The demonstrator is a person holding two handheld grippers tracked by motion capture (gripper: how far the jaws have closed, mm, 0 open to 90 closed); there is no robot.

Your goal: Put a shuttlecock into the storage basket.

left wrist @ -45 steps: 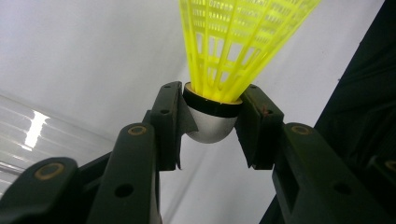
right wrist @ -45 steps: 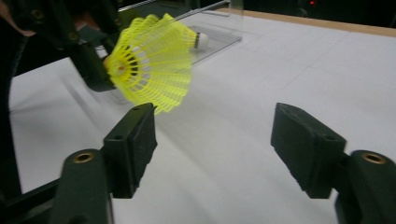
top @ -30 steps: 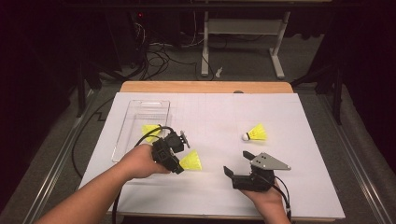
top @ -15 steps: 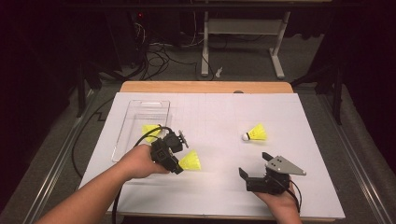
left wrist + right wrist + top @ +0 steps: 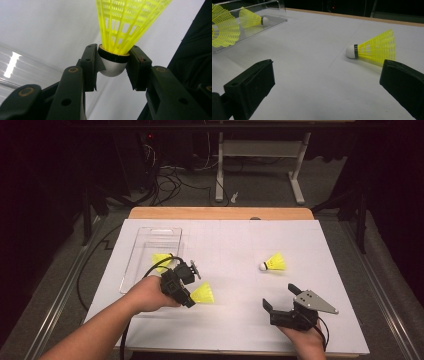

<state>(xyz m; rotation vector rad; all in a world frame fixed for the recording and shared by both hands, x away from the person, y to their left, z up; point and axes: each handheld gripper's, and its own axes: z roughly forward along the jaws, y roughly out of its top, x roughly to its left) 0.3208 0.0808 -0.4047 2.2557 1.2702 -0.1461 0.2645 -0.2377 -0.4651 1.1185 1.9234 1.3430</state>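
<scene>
Item: yellow plastic shuttlecock, held (image 5: 117,37), being carried in the left gripper (image 5: 192,295) just above the white table cover (image 5: 230,255), close to the right of the clear plastic tray (image 5: 145,251). Grip: the jaws are pinching the white cork base from both sides, pads pressing at the dark band where skirt meets cork. Orientation: its long axis is running straight out along the jaws, the cork toward the gripper body and the flared skirt pointing away, rightward across the table in the high view. Companion items: a second shuttlecock (image 5: 162,260) is lying in the tray; a third, loose shuttlecock (image 5: 372,50) is lying on its side on the cover, cork leftward in the right gripper view. The right gripper (image 5: 281,296) is standing spread wide and empty, having just been opening, aimed at that loose shuttlecock but well short of it. Risks, as judged: the rounded cork is offering little purchase, so a tilt or jolt may be letting it squirt out; released outside the tray wall, it may be rolling off in an arc.
</scene>
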